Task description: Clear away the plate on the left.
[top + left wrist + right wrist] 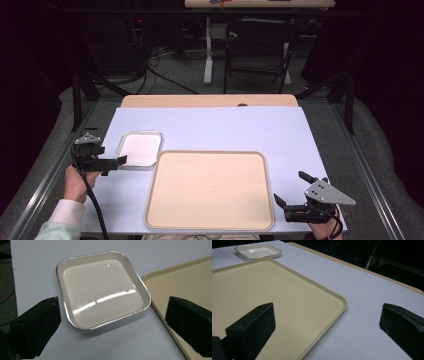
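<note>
A shallow white square dish [140, 149] [102, 287] with a metal rim lies empty on the pale table cover at the left. Right beside it is a large empty beige tray [210, 190] [185, 282] [274, 295]. My left gripper [116, 162] [113, 306] is open at the dish's near left corner, its jaws wide apart and holding nothing. My right gripper [290, 186] [328, 311] is open as well, low over the tray's near right corner, one jaw above the tray and the other above the cover. The dish [258, 250] shows far off in the right gripper view.
The pale cover [225, 125] spans the table, with a wooden edge [210, 101] at the back. A dark chair [260, 45] and table legs stand on the floor beyond. Metal frame rails [370, 165] run along both sides.
</note>
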`<state>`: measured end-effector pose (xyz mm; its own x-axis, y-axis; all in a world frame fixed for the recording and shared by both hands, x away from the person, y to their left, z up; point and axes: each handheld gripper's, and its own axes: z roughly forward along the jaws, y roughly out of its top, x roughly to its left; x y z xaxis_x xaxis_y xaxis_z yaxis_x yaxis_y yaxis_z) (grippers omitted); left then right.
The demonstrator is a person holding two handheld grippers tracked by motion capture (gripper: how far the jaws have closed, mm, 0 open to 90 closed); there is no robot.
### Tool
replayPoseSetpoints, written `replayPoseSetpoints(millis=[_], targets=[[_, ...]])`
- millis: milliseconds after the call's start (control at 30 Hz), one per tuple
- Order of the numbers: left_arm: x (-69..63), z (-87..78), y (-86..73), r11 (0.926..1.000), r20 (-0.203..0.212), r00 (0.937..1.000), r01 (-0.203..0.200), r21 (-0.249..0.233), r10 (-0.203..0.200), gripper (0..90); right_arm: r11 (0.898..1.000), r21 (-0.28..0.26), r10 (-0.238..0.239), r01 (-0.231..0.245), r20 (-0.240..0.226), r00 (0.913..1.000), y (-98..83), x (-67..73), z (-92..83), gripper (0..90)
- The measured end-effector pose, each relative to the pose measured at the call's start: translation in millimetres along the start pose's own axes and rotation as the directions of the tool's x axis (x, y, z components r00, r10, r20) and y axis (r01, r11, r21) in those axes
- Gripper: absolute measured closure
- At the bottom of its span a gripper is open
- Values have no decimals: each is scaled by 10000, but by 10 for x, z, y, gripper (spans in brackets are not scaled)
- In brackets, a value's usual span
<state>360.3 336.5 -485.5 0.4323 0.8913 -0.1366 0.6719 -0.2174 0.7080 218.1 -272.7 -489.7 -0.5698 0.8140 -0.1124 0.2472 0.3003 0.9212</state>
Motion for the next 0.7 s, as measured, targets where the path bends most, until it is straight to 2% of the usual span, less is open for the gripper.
replayPoseSetpoints(millis=[167, 300, 367, 433, 567, 700], targets=[[102, 90, 56, 9996, -153, 9998, 135, 233, -132, 5, 10000, 41, 34, -34, 11, 10000, -2, -4, 4, 0], [204, 209, 117, 9975, -293, 9992, 297, 643, -279, 5, 9999, 79, 88, -88, 40, 10000, -3, -8, 6, 0], [226, 252, 138, 9970, -337, 9985, 456, 630, -435, 4, 9999, 120, 68, -68, 35, 10000, -3, -8, 8, 0], [231, 310, 165, 9956, -478, 9984, 328, 878, -287, 4, 9999, 125, 74, -75, 88, 9999, -4, -9, 9, 0], [265, 439, 176, 9925, -479, 9982, 419, 1145, -367, 5, 9999, 119, 59, -60, 39, 10000, -5, -7, 5, 2], [316, 534, 169, 9903, -677, 9965, 564, 1271, -480, 49, 9998, 151, 87, -89, 97, 9999, -7, -12, 10, 5]])
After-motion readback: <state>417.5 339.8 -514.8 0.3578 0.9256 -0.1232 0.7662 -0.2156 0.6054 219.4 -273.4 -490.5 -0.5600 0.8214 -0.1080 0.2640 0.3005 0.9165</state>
